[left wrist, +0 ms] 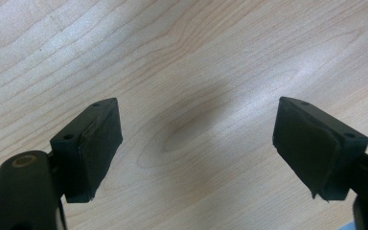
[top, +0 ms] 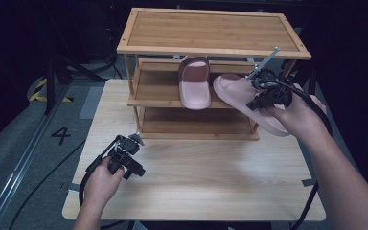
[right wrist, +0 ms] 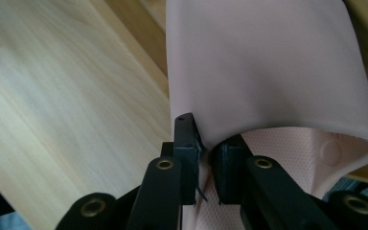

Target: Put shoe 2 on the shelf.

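A pink slipper (top: 239, 93) hangs in the air at the right front of the bamboo shoe rack (top: 211, 33), toe toward the middle shelf. My right gripper (top: 263, 93) is shut on its strap (right wrist: 263, 72); one pad sits outside the strap's edge and the other inside. A second pink slipper (top: 195, 82) lies on the middle shelf. My left gripper (top: 136, 155) rests low over the wooden table (left wrist: 187, 57) at the front left, open, with nothing between its fingers (left wrist: 88, 146).
The rack stands at the back of the light wooden table (top: 196, 177), with its bottom shelf (top: 196, 122) bare. Black cables trail off the table's front corners. Dark floor with a rail and a stand lies to the left.
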`<state>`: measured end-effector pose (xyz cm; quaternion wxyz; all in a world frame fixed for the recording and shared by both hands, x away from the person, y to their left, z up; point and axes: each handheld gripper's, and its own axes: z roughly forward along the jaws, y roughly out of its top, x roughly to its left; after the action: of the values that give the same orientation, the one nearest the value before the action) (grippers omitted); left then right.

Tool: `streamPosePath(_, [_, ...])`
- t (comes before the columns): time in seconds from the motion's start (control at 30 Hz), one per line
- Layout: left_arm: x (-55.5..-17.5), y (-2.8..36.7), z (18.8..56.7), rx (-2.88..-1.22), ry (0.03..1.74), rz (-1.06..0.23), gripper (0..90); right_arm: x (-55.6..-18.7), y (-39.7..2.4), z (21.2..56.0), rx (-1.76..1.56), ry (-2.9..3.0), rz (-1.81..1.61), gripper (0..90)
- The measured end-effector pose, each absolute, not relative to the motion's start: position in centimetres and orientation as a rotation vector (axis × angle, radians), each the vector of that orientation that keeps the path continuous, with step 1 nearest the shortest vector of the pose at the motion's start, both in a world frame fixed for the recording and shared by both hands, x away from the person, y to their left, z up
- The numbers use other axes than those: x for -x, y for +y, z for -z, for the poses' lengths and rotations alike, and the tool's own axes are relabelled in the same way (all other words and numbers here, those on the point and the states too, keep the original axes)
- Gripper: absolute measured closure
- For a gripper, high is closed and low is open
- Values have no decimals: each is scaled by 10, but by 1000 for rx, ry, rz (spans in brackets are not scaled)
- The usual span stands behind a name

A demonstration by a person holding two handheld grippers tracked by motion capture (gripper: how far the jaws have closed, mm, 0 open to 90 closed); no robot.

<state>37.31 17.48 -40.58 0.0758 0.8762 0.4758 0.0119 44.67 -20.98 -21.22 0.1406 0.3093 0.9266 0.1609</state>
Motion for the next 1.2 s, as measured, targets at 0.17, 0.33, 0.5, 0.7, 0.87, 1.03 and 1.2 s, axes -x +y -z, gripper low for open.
streamPosePath(0.17, [-373,176,406,-2624,1428,-37,178,-458,-202,218,-876,2639,-411,816])
streamPosePath(0.33, [-373,177,405,-2619,1436,-38,177,-464,-200,221,-879,2620,-413,814])
streamPosePath(0.5, [-373,177,406,-2624,1430,-35,177,-471,-196,226,-868,2596,-411,816])
streamPosePath(0.7, [-373,178,405,-2608,1441,-22,178,-475,-189,232,-848,2547,-387,772])
streamPosePath(0.87, [-376,178,405,-2621,1423,-30,177,-472,-191,232,-855,2493,-423,652])
streamPosePath(1.03, [-382,173,404,-2625,1403,-15,178,-460,-198,225,-856,2472,-506,611])
streamPosePath(1.2, [-386,168,402,-2645,1391,7,177,-439,-218,214,-901,2484,-653,635])
